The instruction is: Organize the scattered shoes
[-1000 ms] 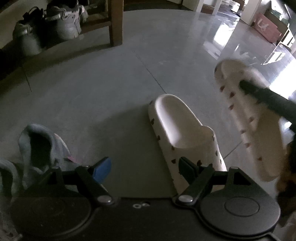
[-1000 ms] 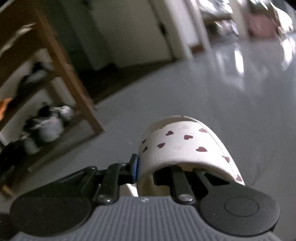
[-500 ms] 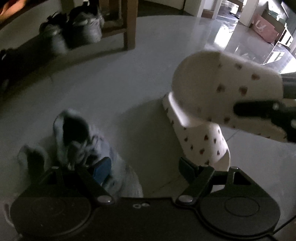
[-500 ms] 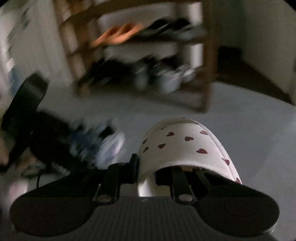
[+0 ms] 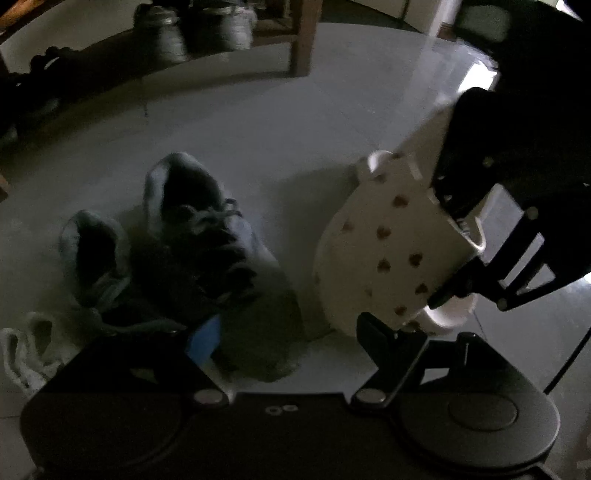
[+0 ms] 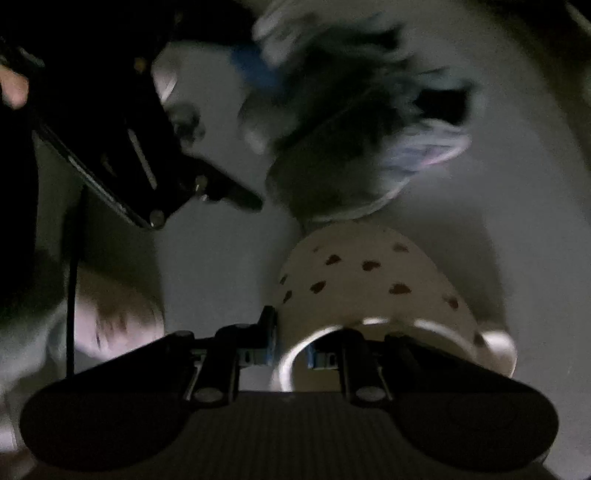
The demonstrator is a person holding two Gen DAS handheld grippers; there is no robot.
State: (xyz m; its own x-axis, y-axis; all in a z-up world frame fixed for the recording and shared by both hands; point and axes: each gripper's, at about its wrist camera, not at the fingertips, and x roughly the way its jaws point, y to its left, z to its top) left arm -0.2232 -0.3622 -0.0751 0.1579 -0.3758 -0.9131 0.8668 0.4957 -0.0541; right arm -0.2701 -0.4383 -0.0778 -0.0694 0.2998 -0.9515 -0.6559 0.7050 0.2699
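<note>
Dim light is lying across the pale, glossy floor (image 5: 258, 122), and a brighter patch is glaring near the doorway at the far right; a wooden shoe rack (image 5: 304, 40) is standing along the back wall, its lowest shelf holding a pair of grey trainers (image 5: 195, 29) side by side, with darker shoes, too shadowed to make out, sitting further left on the same shelf. Two grey-blue sneakers (image 5: 192, 229) are lying on the open floor, touching each other, laces loose, openings facing the rack; a crumpled white cloth (image 5: 26, 354), perhaps a sock, is lying just beside them at the left edge. Near them on the right, a white slipper with dark heart spots (image 5: 391, 240) is hanging above the floor, tilted; the right gripper (image 6: 291, 347) is pinching its strap edge, one finger inside the opening and one outside, jaws narrow on it. A second white slipper (image 5: 452, 314) is peeking out beneath the held one, resting on the floor. The left gripper (image 5: 291, 332) is hovering over the sneakers with its jaws standing wide and nothing between them; its blue pad is showing against the nearer sneaker's toe. From the right wrist view a bit of a person's hand (image 6: 13, 88) is gripping the left tool.
</note>
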